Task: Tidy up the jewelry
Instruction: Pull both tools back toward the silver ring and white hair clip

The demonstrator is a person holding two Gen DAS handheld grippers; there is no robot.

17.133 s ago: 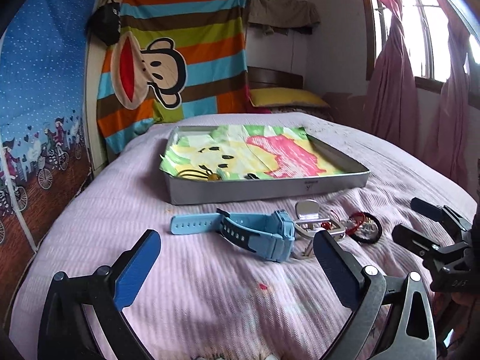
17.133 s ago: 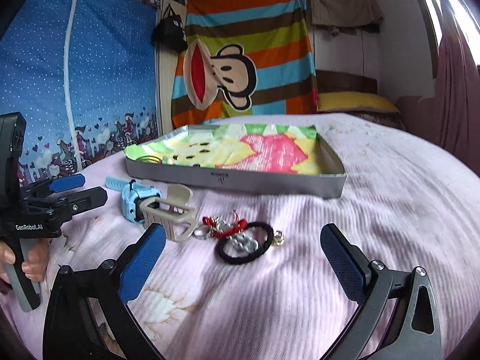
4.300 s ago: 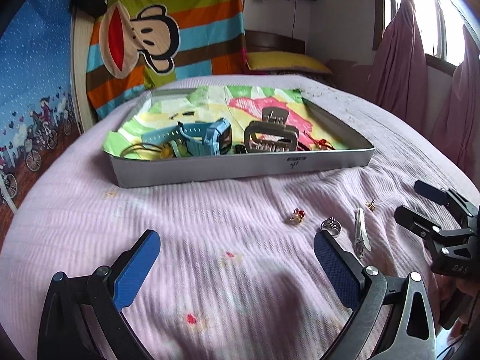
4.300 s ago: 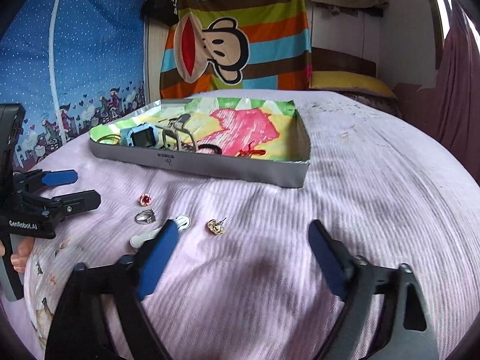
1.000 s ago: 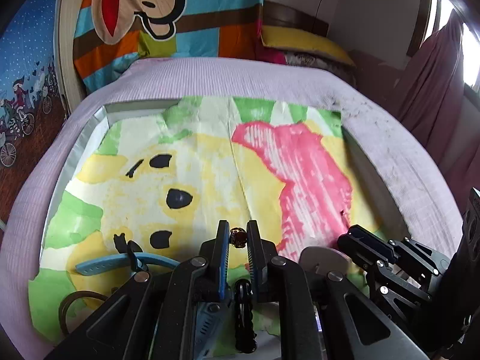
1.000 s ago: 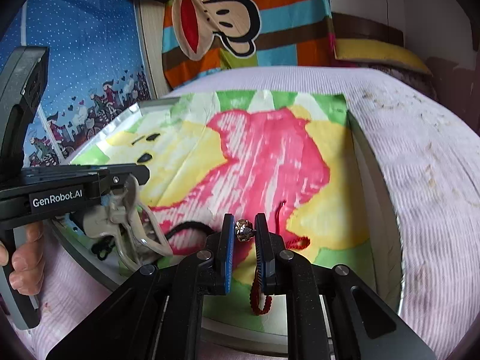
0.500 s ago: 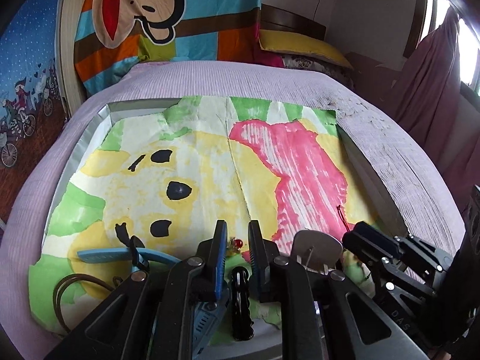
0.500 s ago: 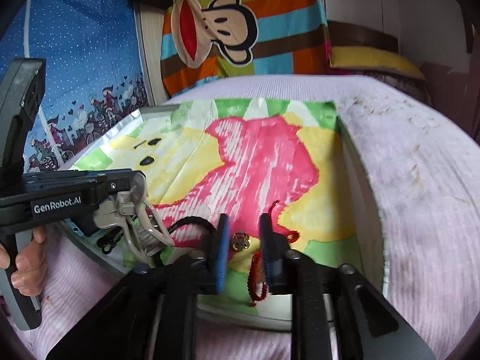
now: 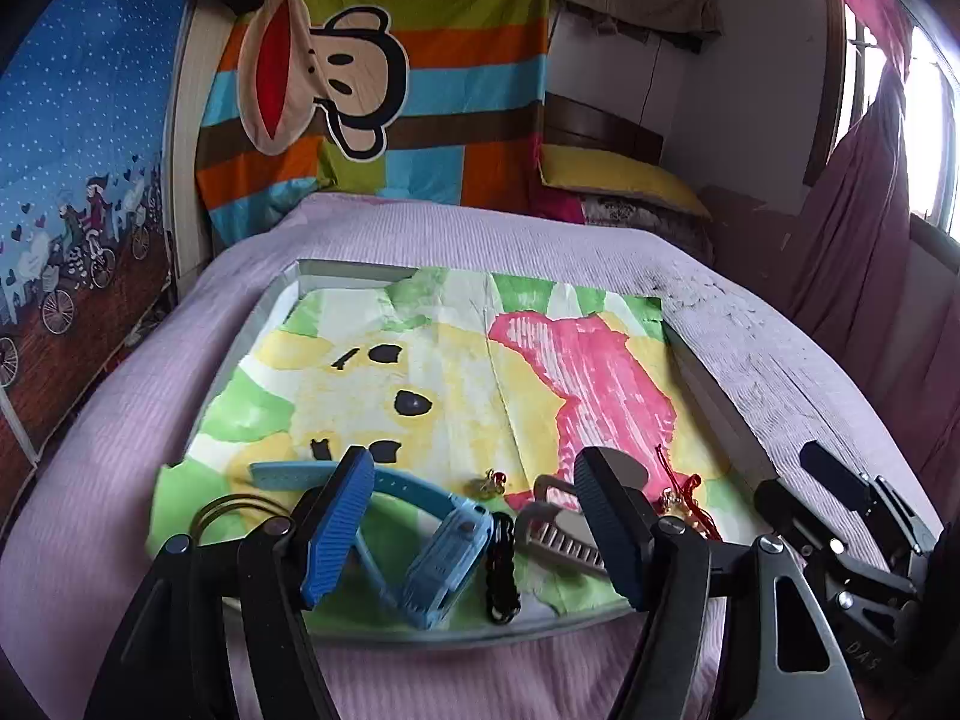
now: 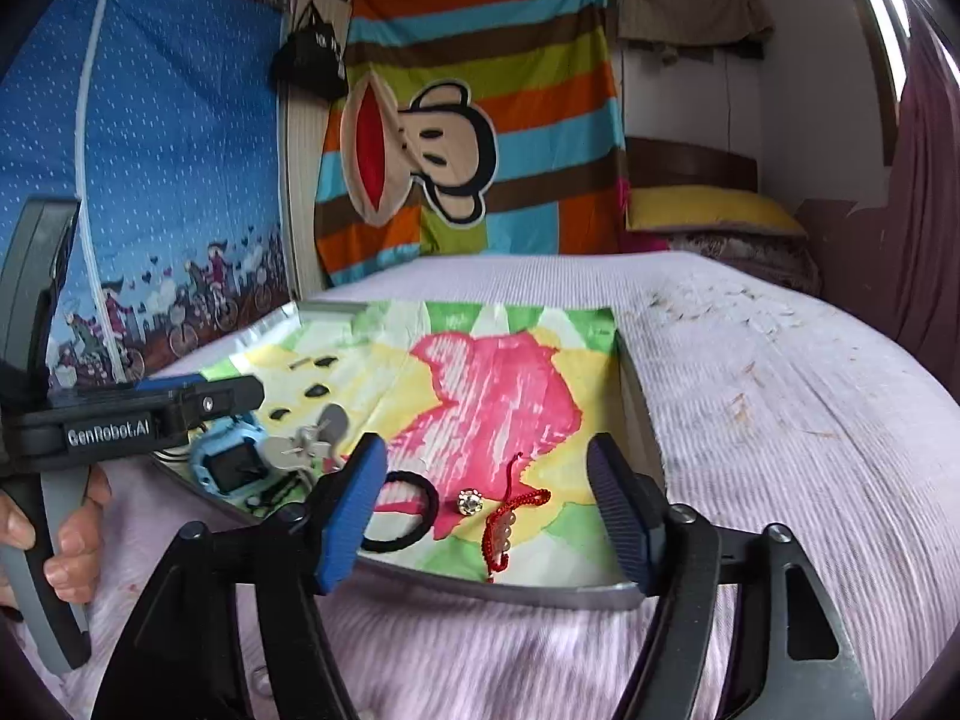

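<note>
A metal tray [image 9: 714, 396] lined with cartoon paper lies on the bed. My left gripper [image 9: 474, 531] is open over its near edge, above a blue watch [image 9: 444, 546], a black band [image 9: 501, 570] and a grey hair claw [image 9: 564, 540]. A small gold stud [image 9: 492, 483] rests on the paper just beyond. My right gripper [image 10: 483, 510] is open and empty over the tray [image 10: 636, 414], with a rhinestone stud [image 10: 469, 501], a red string bracelet [image 10: 510, 516] and a black hair tie [image 10: 402, 510] lying below it. The watch [image 10: 231, 465] and the claw [image 10: 306, 441] lie to its left.
The tray sits on a pink ribbed bedspread [image 9: 150, 420]. Dark hoops [image 9: 222, 510] lie in the tray's near left corner. A hand [image 10: 72, 534] holds the left gripper's handle. A striped monkey blanket [image 9: 372, 78] hangs behind, with a pink curtain [image 9: 858, 210] to the right.
A second ago each gripper was shut on a small stud over the tray. Both then let go, and now stand wide open, drawn back, with the studs lying on the paper.
</note>
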